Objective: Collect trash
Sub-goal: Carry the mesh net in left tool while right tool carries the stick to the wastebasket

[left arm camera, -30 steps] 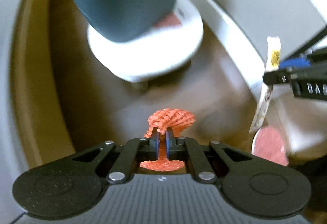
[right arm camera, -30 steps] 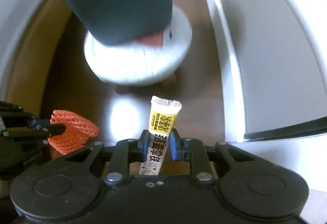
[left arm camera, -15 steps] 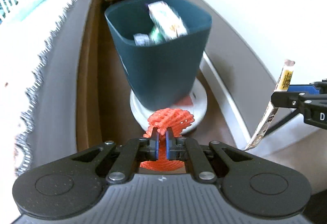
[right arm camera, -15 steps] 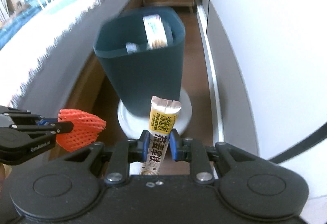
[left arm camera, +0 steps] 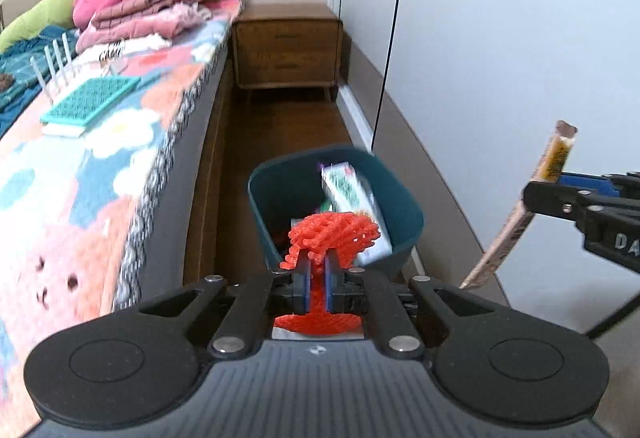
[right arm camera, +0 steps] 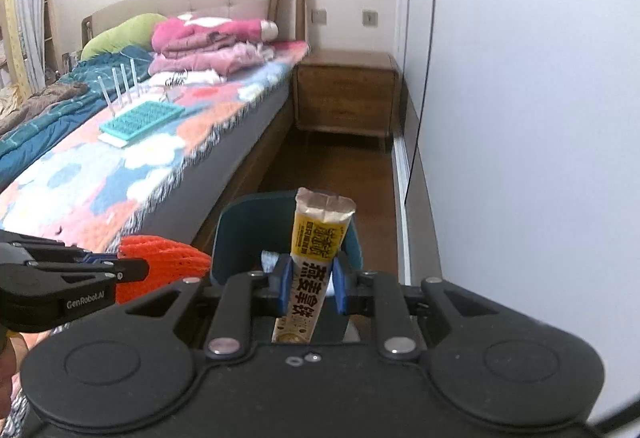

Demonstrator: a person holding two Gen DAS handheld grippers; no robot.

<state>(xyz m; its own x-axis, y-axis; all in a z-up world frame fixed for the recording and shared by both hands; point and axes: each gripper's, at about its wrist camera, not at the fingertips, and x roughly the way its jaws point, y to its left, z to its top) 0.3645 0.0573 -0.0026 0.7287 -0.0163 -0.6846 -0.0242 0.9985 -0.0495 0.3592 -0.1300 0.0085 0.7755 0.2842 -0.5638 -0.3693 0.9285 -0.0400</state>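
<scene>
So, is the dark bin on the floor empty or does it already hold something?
Not empty. The bin already holds a green-and-white carton leaning inside.

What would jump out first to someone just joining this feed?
The bright orange foam net pinched in the left gripper, held just over the dark teal bin on the floor between the bed and the wall. Next, the yellow snack wrapper standing upright in the right gripper, also near the bin. The bin already holds a white and green carton.
</scene>
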